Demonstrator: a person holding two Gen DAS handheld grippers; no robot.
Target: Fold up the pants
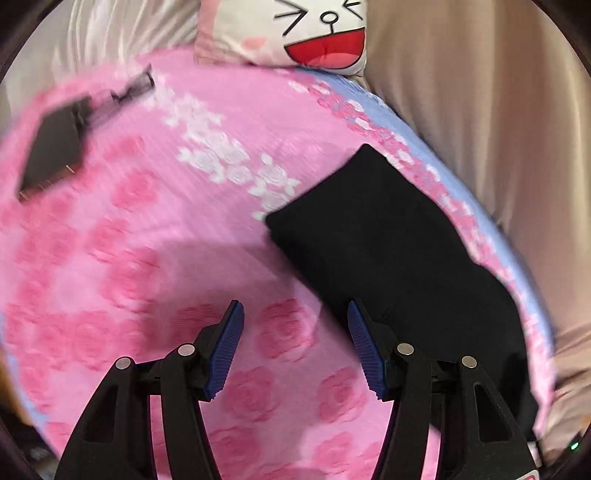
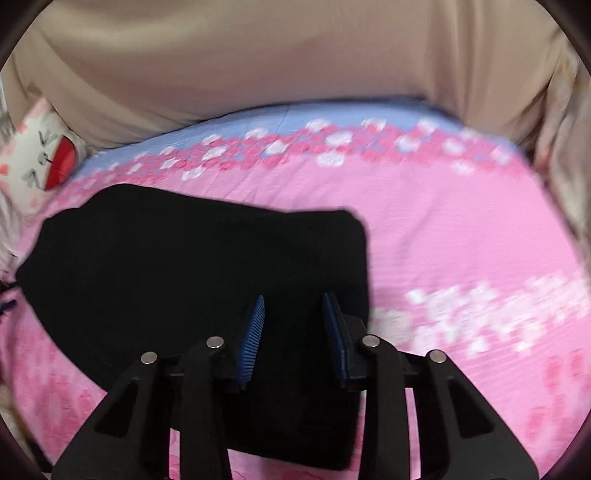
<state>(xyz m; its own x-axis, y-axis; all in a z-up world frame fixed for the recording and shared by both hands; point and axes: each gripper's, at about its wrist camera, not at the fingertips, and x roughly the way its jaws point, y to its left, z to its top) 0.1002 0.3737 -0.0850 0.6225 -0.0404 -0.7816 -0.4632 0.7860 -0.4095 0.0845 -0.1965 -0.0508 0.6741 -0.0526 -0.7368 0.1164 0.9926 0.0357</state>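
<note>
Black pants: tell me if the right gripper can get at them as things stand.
Probably yes. The right gripper is open and hangs right over the pants, which lie flat on the pink sheet with nothing lying on them. Blur hides whether the fingertips touch the cloth.

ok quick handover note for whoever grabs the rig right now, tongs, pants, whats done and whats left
Left tongs: open, empty, over bare pink bedspread, beside the pants.
Right tongs: open, empty, over the pants, near their right edge.
Pants: black, lying flat as a compact folded block near the far edge of the bed, by the cat pillow.
Done: the folds look made, though blur hides the layers.
Left: probably just check the edges and smooth if needed.
</note>
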